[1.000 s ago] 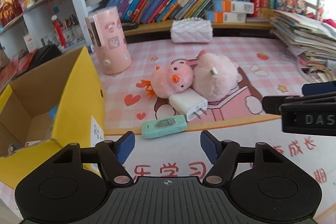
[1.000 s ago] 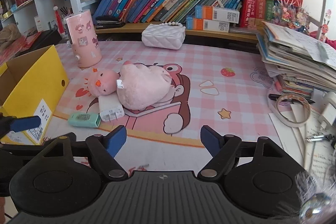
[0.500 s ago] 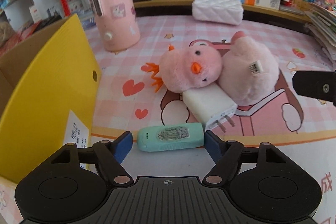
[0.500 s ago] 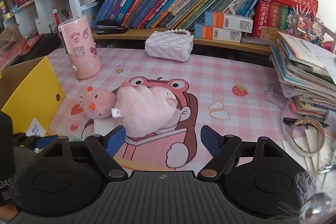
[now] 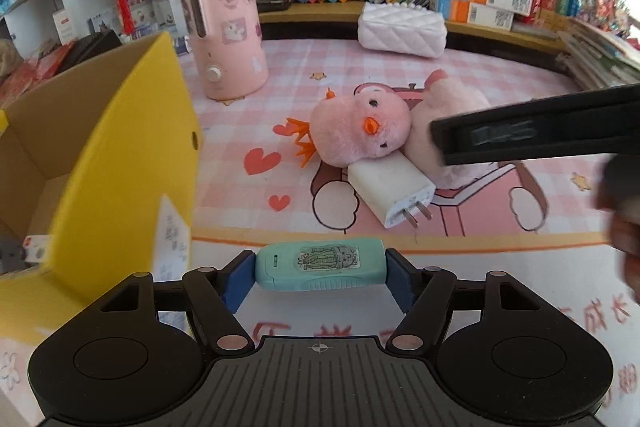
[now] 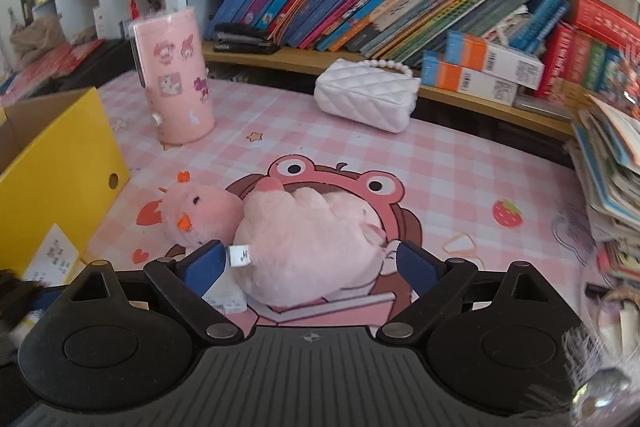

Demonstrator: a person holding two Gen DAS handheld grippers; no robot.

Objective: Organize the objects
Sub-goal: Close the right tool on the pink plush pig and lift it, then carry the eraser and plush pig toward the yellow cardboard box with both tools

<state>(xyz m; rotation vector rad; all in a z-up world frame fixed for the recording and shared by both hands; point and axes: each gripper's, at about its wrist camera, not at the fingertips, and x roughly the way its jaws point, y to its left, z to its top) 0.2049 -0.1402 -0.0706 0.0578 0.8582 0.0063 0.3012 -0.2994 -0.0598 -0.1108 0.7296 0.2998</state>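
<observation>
While the left gripper (image 5: pixel 320 273) has its two blue fingers (image 5: pixel 239 281) pressed against both short ends of the mint-green device (image 5: pixel 320 265), this small flat thing lies crosswise between them, near the front edge of the pink desk mat (image 5: pixel 360 67). The right gripper (image 6: pixel 310 267) is wide apart, and its fingers stand on either side of the pink plush duck (image 6: pixel 304 239) without touching it clearly; the left finger (image 6: pixel 204 263) is just beside the duck's white tag. Under the duck's head lies a white charger (image 5: pixel 390 187), its two prongs pointing toward the front edge. A yellow cardboard box (image 5: pixel 120 147) stands open at the left edge of the mat, close to the green device. Farther back, near the left rear corner, a pink cylinder with stickers (image 5: pixel 228 27) stands upright. A white quilted purse (image 6: pixel 366 99) rests at the rear edge, just before the shelf of leaning books (image 6: pixel 360 7). At the right edge there is a pile of papers (image 6: pixel 608 179).
</observation>
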